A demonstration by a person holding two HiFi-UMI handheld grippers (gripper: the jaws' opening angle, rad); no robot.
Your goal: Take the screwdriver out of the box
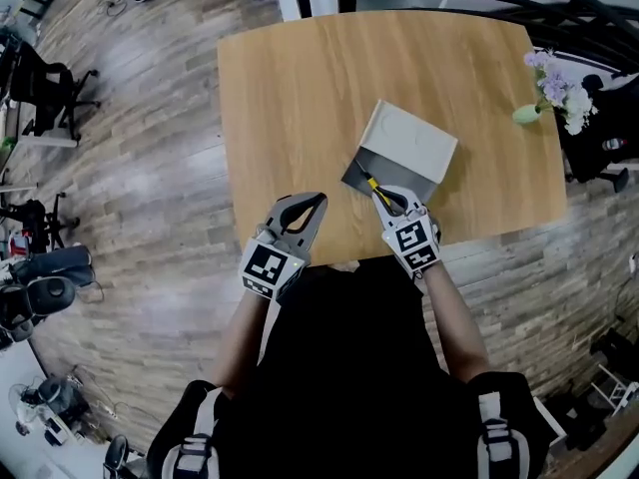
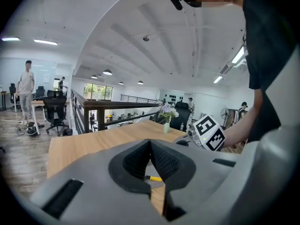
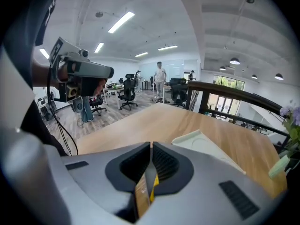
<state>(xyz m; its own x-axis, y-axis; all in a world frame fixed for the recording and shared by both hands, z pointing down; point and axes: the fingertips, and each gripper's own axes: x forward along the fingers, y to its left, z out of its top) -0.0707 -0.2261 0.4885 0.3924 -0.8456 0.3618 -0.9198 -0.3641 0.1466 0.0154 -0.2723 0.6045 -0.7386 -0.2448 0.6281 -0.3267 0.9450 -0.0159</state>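
Two grippers hang over the near edge of the wooden table (image 1: 290, 98). On the left, the left gripper (image 1: 319, 203) has its jaws pressed together on nothing, well clear of the box. To its right, the right gripper (image 1: 385, 200) is clamped on the screwdriver (image 1: 373, 185). Its yellow-and-black handle sits between ribbed black pads (image 3: 164, 161), and its far end slants over the near corner of the box (image 1: 414, 140).

The handle looks smooth and narrow, so it could twist or slide out of an off-centre pinch. The tip might also snag the shallow rim and drag the light-looking box towards the table's edge. The box seems to be matte card, with a cream lid thrown back and a flat grey tray. Furthest right stands a small vase of flowers (image 1: 527, 114).
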